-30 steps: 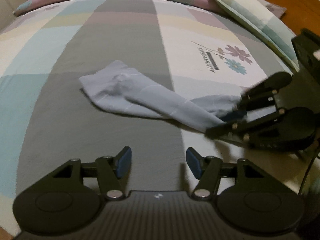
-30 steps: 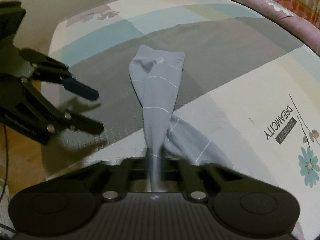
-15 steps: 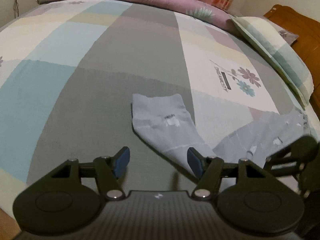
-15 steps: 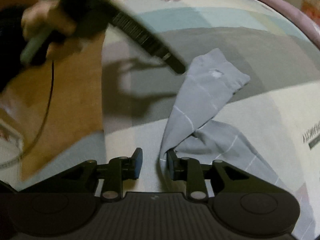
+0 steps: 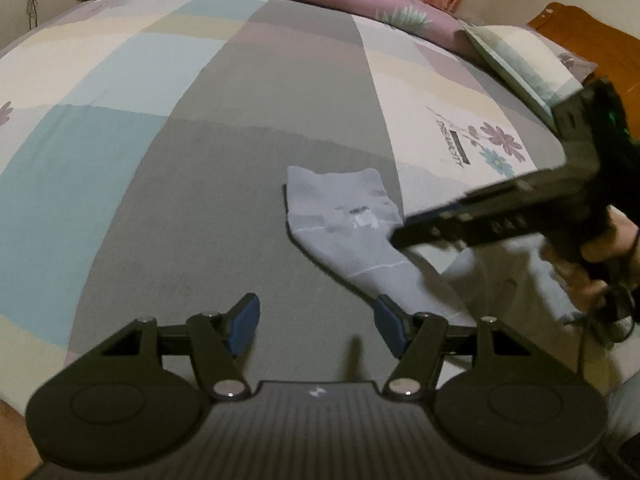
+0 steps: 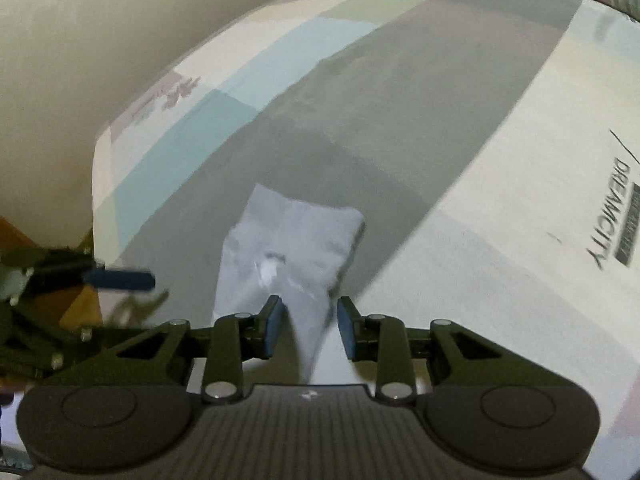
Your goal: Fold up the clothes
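Pale grey-blue cloth garment (image 5: 352, 228) lies flat on the patchwork bed (image 5: 160, 184), toward one o'clock of the left gripper (image 5: 316, 322), jaws wide; right gripper (image 6: 308, 328) jaws wide, straddling its narrow end.

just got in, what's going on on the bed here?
A person with a handheld gripper in each hand is folding a light blue garment on a patchwork bedspread. The right gripper is open, hovering over the garment's narrow end. The left gripper is open too, holding nothing, near the fabric's edge. The garment lies twisted, not folded.
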